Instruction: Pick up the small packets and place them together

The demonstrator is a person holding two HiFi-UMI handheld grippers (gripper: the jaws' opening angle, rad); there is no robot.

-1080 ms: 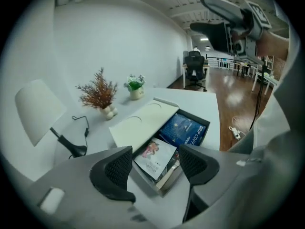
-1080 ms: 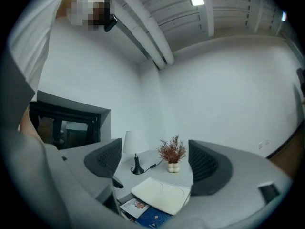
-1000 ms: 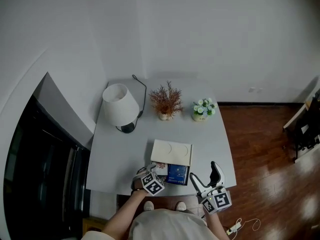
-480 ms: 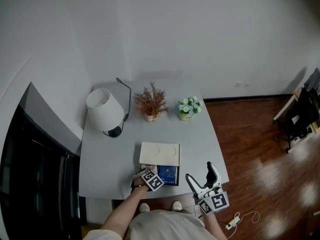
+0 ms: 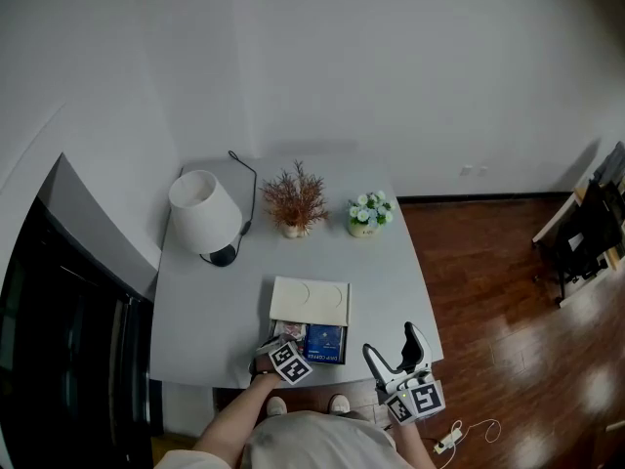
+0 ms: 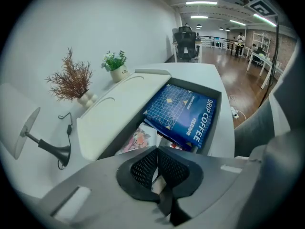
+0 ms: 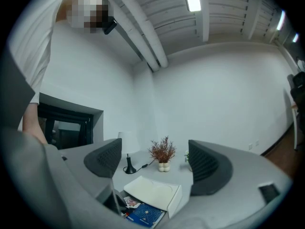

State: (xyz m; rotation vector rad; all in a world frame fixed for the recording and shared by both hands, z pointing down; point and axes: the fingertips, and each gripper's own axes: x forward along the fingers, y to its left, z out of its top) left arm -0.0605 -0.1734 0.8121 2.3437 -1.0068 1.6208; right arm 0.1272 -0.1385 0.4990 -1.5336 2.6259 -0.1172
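The left tool (image 6: 157,149) is pointing steeply down into the near end of an open dark cardboard box (image 6: 228,109), at the lower middle of the left gripper view. Its two black mesh pads have just been closing and are now pressing together on the edge of a thin pale small packet (image 6: 160,184), which is showing as a light sliver between them.

Just beyond the pads, a glossy blue drip-coffee packet (image 6: 183,116) is lying tilted inside the box, filling its right side. A small pink-printed packet (image 6: 138,140) is lying beside it on the left, partly under the blue one. The box's flat cream lid (image 5: 309,301) is sitting just beyond the packets, toward the middle of the pale grey bench (image 5: 210,311).

In the head view the right tool (image 5: 397,350) is hanging at the lower right, off the bench's near right corner and apart from the box. Its jaws are standing wide apart with nothing between them.

Along the far side of the bench, a lamp with a white conical shade (image 5: 203,213) is standing at the upper left. A reddish dried plant in a pale vase (image 5: 293,198) is standing in the middle, and a small pot of white and green flowers (image 5: 364,213) to its right.
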